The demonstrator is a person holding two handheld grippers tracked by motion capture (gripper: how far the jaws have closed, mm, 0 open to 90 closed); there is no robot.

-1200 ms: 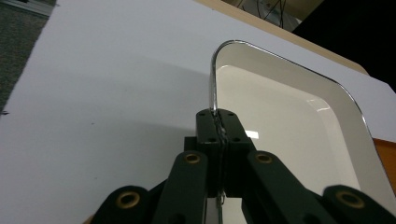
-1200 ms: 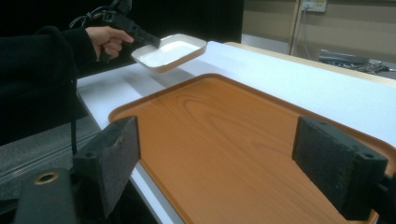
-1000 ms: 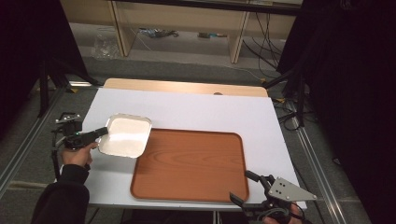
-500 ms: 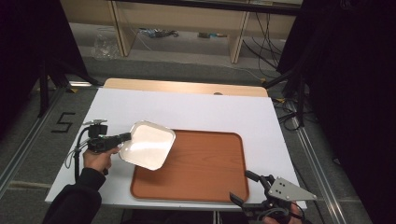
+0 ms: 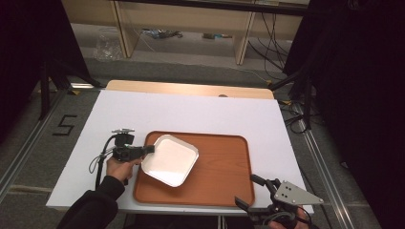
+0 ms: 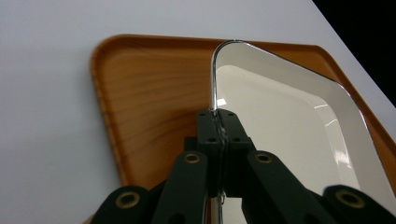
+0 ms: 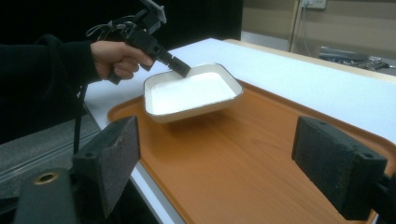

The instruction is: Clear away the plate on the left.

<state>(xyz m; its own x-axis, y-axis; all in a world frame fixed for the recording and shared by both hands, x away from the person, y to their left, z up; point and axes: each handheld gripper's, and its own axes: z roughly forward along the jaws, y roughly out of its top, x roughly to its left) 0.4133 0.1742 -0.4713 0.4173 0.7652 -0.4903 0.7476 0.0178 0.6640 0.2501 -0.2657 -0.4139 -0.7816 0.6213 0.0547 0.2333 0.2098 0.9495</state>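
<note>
A white square dish (image 5: 171, 160) hangs slightly tilted just above the left part of a brown wooden tray (image 5: 222, 167). My left gripper (image 5: 148, 150) is shut on the dish's left rim. In the left gripper view the black jaws (image 6: 218, 122) pinch the thin rim of the dish (image 6: 289, 126) over the tray (image 6: 149, 93). My right gripper (image 5: 247, 191) stands open at the tray's near right corner, with nothing between its pads. Its own view shows the tray (image 7: 243, 158), the dish (image 7: 191, 91) and the left gripper (image 7: 180, 69) farther off.
The tray lies on a white tabletop (image 5: 191, 112) with a wooden strip (image 5: 191, 88) along its far edge. A floor mark "5" (image 5: 63, 125) is at the left. Shelves with cables (image 5: 162, 33) stand behind the table.
The left gripper has carried the dish to the right, from the table beside the tray to above the tray's left part. The right gripper has stayed put.
</note>
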